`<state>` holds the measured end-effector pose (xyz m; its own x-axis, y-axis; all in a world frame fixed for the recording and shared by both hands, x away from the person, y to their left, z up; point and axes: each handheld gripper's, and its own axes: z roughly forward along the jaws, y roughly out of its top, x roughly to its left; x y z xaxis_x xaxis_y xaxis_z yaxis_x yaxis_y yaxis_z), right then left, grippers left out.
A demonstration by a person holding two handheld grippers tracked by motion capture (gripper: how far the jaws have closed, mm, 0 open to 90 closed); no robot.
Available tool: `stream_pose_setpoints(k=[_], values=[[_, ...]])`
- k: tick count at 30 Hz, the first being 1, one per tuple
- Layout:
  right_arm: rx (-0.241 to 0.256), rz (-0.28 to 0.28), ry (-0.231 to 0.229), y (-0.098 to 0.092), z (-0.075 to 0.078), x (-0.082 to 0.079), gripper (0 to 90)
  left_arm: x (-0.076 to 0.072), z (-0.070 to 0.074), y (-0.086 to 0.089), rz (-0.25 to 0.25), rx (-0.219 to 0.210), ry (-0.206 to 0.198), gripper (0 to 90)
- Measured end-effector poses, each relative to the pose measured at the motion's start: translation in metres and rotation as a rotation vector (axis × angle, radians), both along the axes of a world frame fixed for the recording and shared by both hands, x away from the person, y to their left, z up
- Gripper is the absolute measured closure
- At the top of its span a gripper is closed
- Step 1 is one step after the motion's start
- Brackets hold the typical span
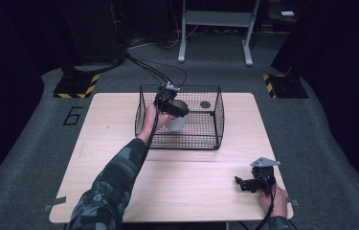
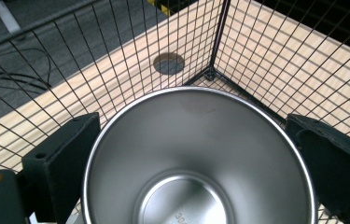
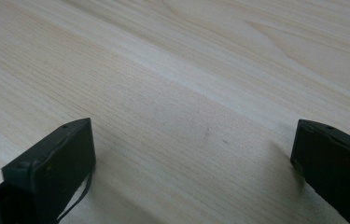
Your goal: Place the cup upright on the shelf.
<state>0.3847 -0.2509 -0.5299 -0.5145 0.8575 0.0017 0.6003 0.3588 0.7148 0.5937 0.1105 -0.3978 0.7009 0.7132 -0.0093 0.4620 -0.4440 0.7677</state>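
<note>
In the upper middle of the high view, the left gripper is reaching into a black wire basket that is sitting on the far half of a light wooden table. A camouflage sleeve is stretching up from the lower left of the frame toward it. The left gripper is clamping a stainless steel cup inside the basket, toward its left part. In the left gripper view, the cup is filling the lower centre of the frame, its open mouth facing the camera, with a black jaw pressing its rim on either side. Behind it, a corner of the basket is showing at upper centre, and a dark round spot is lying beyond the mesh.

At the lower right of the high view, the right gripper is resting on the table near the front edge, held by a hand. In the right gripper view, its jaws are standing wide apart over bare wood, holding nothing.
</note>
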Motion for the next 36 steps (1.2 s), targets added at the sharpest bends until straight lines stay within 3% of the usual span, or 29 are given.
stream_pose_setpoints(k=[17,31,36], values=[[0.004,-0.004,0.002,0.0,0.0,0.0,0.0,0.014,-0.013,-0.009,-0.004,0.047,0.04,6.4],[0.004,-0.004,0.0,0.0,0.0,0.0,0.0,0.019,-0.022,-0.019,-0.025,0.042,0.058,6.3],[0.003,-0.003,0.001,0.0,0.0,0.0,0.0,0.02,-0.027,-0.021,-0.038,0.067,0.072,6.3]])
